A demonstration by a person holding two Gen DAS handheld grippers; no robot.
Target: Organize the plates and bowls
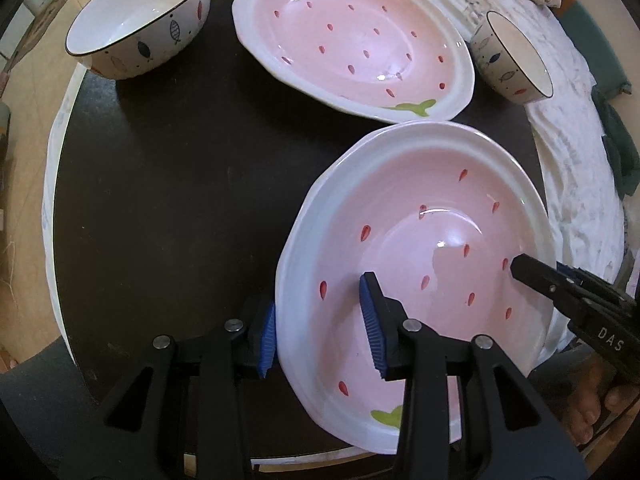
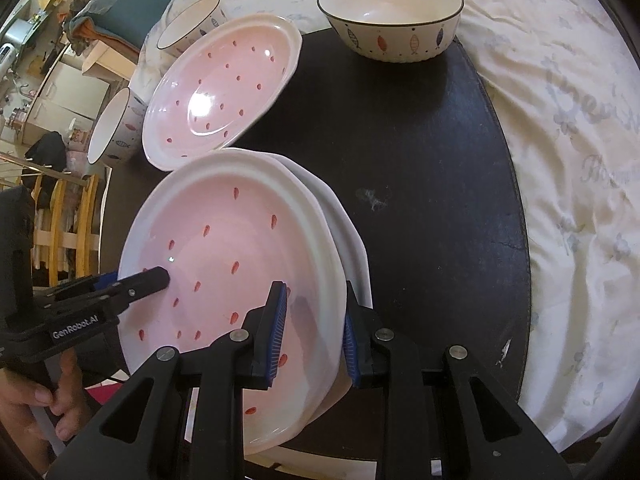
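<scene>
Item: near pink strawberry-pattern plate (image 1: 420, 248), white rim, red seed marks, green leaf at its lower edge. Lower right of the left wrist view, lower left of centre in the right wrist view. It lies on top of a second white-rimmed plate (image 2: 352, 236), whose edge shows along its right side in the right wrist view.

Item: left hand-held gripper (image 1: 320, 320), black with blue ribbed pads. Jaws narrow, one pad outside the near plate's left rim, the other inside the pink well; whether the pads press the rim cannot be told for sure.

Item: right hand-held gripper (image 2: 314, 332), same make. Jaws narrow, straddling the right rim of the stacked plates, one pad inside the well, one against the outer edge.

Item: far pink strawberry plate (image 1: 352, 40), upper centre of the left wrist view, lying alone on the dark round worktop (image 1: 180, 200), just beside the near plate.

Item: large white fish-pattern bowl (image 1: 140, 24), dark rim, upper left of the left wrist view, at the worktop's edge.

Item: small fish-pattern bowl (image 1: 512, 60), upper right of the left wrist view, on the pale printed cloth (image 1: 572, 152) beside the far plate.

Item: another small fish-pattern bowl (image 2: 192, 24), upper left of the right wrist view, behind the far plate.

Item: person's hand (image 2: 36, 404), lower left of the right wrist view, gripping the left tool's handle.
</scene>
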